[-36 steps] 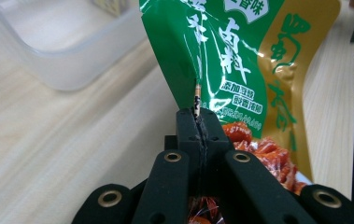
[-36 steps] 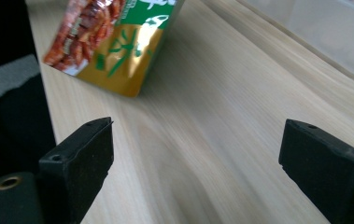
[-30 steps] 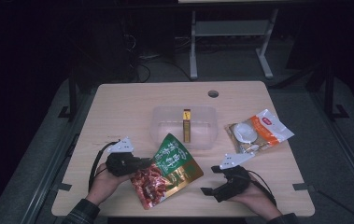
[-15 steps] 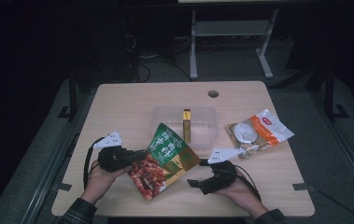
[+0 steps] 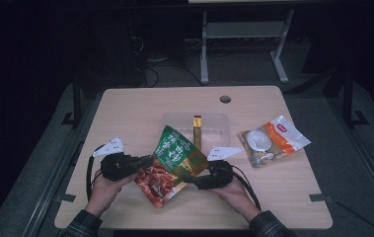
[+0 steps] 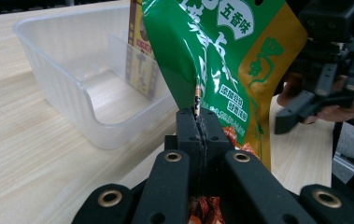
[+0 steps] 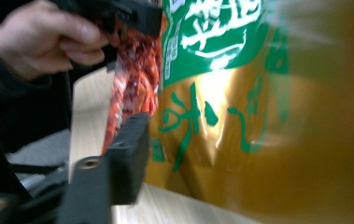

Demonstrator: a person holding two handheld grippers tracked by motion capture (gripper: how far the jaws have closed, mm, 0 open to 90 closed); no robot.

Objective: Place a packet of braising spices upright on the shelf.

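Note:
A green and gold snack bag [image 5: 174, 158] with red food printed on its lower part is held tilted above the table's near middle. My left gripper [image 5: 147, 161] is shut on the bag's left edge, and in the left gripper view its jaws [image 6: 198, 123] pinch the thin seam. My right gripper [image 5: 192, 180] has come to the bag's right side and its jaws have just been closing, with the bag between them. One black finger [image 7: 125, 154] stands beside the foil; the bag hides the other. No pad visibly presses on the bag.
A clear plastic bin [image 5: 221, 129] sits behind the bag with a yellow-brown stick packet [image 5: 197, 129] standing in it. An orange and white snack bag [image 5: 273, 140] lies at the right. The wooden table [image 5: 135, 108] has a cable hole [image 5: 225, 99] at the back.
My right gripper has moved left and a little away from the near edge, up to the bag. The bag has risen slightly and stands steeper. The left hand has hardly moved.

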